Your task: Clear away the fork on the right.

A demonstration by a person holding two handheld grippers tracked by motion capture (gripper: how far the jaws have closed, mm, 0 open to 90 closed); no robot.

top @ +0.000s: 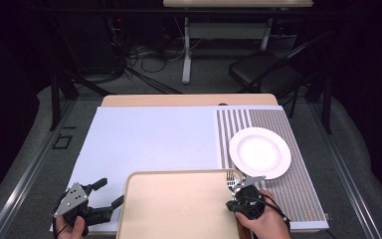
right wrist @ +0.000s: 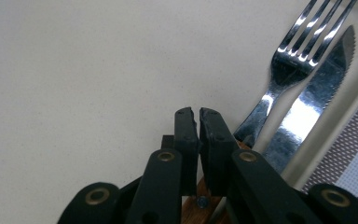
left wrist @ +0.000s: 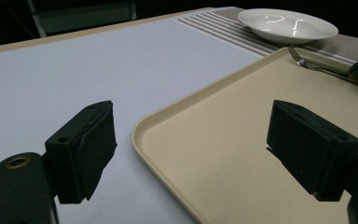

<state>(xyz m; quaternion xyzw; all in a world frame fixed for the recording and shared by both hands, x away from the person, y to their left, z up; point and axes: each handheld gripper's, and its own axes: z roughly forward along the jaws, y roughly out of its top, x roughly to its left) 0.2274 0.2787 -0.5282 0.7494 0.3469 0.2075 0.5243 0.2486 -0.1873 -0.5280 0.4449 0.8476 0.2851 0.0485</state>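
Note:
A beige tray [top: 179, 209] lies at the table's near edge. A fork [right wrist: 291, 56] and a serrated knife [right wrist: 317, 93] rest side by side along the tray's right rim, with wooden handles partly hidden under my jaws. My right gripper [right wrist: 199, 116] is shut just above those handles, and nothing shows between its tips. In the high view it is the right gripper [top: 236, 191], over the tray's right edge. My left gripper [top: 110, 192] stands open at the tray's left rim; in its own view the left gripper [left wrist: 196, 140] straddles that rim, holding nothing.
A white plate [top: 259, 152] sits empty on a striped placemat [top: 298, 194] to the right of the tray. A pale blue mat [top: 149, 139] covers the table's left and middle. A black chair [top: 268, 69] and table legs stand beyond the far edge.

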